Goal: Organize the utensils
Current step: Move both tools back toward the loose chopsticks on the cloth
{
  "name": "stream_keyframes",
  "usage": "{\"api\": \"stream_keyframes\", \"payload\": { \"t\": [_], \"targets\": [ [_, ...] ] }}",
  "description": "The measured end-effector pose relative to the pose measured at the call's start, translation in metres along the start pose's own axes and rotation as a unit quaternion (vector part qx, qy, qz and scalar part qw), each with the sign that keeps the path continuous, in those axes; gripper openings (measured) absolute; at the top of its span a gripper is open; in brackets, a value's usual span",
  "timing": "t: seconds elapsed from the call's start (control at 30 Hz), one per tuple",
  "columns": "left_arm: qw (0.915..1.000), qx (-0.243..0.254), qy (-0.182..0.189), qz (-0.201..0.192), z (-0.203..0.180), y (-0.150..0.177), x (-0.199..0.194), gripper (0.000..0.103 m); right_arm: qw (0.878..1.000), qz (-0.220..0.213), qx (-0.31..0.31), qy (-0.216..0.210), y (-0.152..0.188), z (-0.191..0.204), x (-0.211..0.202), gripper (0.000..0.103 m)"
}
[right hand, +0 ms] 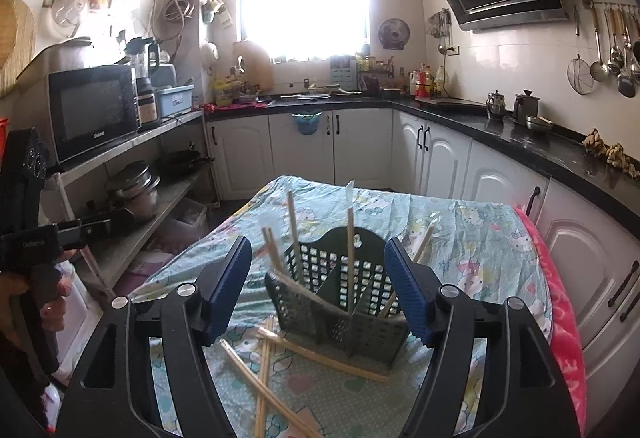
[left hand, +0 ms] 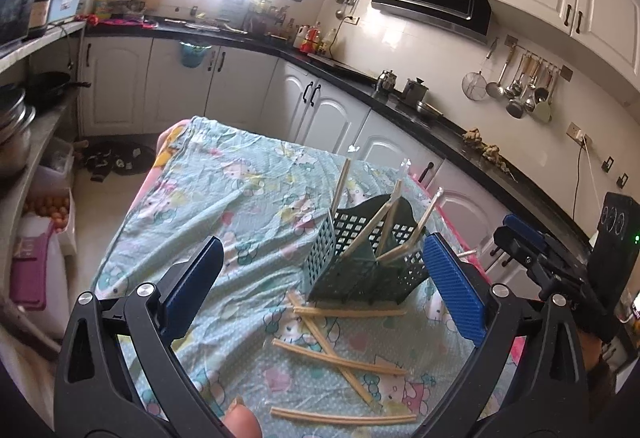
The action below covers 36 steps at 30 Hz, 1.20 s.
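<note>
Turquoise patterned cloth (right hand: 472, 238) covers the table, and a dark green perforated holder (right hand: 340, 302) stands on it with several chopsticks (right hand: 350, 258) leaning inside. More wrapped chopsticks (left hand: 344, 358) lie loose just before it. Left gripper (left hand: 324, 294) and right gripper (right hand: 316, 290) both gape empty.

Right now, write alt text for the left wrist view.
The open left hand-held gripper frames a dark green perforated utensil basket that holds several wrapped chopsticks, on a table under a cartoon-print cloth. More wrapped chopsticks lie scattered on the cloth in front of the basket, with kitchen cabinets behind.
</note>
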<state>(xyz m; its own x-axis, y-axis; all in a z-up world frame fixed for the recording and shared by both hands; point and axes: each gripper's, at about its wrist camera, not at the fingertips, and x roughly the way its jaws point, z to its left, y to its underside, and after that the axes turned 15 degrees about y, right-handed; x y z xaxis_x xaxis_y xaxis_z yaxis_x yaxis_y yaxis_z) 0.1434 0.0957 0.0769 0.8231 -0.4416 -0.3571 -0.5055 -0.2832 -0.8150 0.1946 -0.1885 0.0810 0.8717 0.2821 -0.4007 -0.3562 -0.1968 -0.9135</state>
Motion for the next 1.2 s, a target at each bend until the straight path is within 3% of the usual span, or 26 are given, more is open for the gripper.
{"api": "stream_keyframes", "payload": {
  "t": [0.47, 1.2],
  "targets": [
    [0.9996, -0.02, -0.012, 0.015, 0.008, 0.029, -0.011, 0.092, 0.998, 0.025, -0.05, -0.018, 0.03, 0.024, -0.007, 0.066],
    [0.9957, -0.037, -0.036, 0.077, 0.022, 0.08, -0.001, 0.092, 0.992, 0.08, -0.092, -0.012, 0.084, 0.032, 0.004, 0.066]
  ]
}}
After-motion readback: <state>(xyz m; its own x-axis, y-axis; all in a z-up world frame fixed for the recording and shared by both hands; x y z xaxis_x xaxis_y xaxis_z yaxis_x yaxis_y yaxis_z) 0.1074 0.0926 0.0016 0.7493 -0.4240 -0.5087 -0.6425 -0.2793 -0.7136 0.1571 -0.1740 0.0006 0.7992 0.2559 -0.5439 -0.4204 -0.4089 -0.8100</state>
